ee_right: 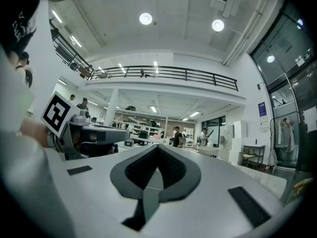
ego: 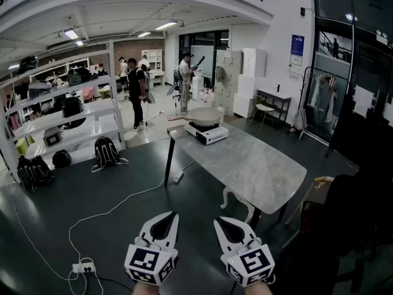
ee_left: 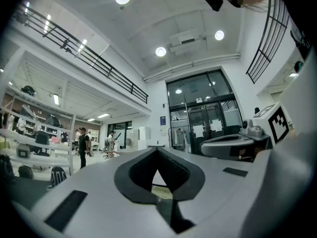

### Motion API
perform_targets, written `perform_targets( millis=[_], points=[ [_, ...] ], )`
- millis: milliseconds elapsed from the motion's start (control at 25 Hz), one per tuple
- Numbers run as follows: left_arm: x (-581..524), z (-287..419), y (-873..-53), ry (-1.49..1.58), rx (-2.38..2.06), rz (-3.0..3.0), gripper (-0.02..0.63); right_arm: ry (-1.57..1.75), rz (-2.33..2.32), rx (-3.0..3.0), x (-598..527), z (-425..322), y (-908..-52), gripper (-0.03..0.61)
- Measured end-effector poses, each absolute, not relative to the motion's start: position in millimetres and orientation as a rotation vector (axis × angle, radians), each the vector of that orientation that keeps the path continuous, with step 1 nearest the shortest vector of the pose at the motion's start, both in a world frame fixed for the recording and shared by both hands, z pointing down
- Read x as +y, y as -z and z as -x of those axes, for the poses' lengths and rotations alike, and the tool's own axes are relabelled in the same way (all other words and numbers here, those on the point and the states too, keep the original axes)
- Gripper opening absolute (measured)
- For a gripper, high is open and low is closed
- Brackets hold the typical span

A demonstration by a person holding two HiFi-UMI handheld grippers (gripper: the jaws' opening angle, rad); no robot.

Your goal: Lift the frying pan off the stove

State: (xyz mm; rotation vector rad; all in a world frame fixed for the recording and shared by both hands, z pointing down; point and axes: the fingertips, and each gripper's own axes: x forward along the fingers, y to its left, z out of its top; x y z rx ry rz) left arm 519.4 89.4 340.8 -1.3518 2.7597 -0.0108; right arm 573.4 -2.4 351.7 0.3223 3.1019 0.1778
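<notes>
Right claw (ee_right: 157, 148) closed, frying pan (ego: 204, 115) on stove (ego: 207, 133)

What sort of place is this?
Probably an open lab or workshop, not a kitchen: shelves of gear, a stove with a pan on a table, cable and power strip across the floor.

Left hand-held gripper (ego: 161, 227) and right hand-held gripper (ego: 232, 231) held level, both closed, empty.
</notes>
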Motion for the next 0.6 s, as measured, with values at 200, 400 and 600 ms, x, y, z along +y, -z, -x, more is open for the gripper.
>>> perform_targets(
  millis=[200,400,600],
  points=[
    [82,-517,-342,0.028,2.746,1.356,0.009,-0.17,-0.322,3.097,-10,-569,-354,0.023],
    [82,-500,-343,0.012,2.764,1.345,0.009,-0.154,-0.327,3.088,-13,-554,-352,0.023],
    [79,-467,-347,0.005,2.784,1.349,0.009,-0.068,-0.354,3.037,-18,-528,-342,0.023]
  ],
)
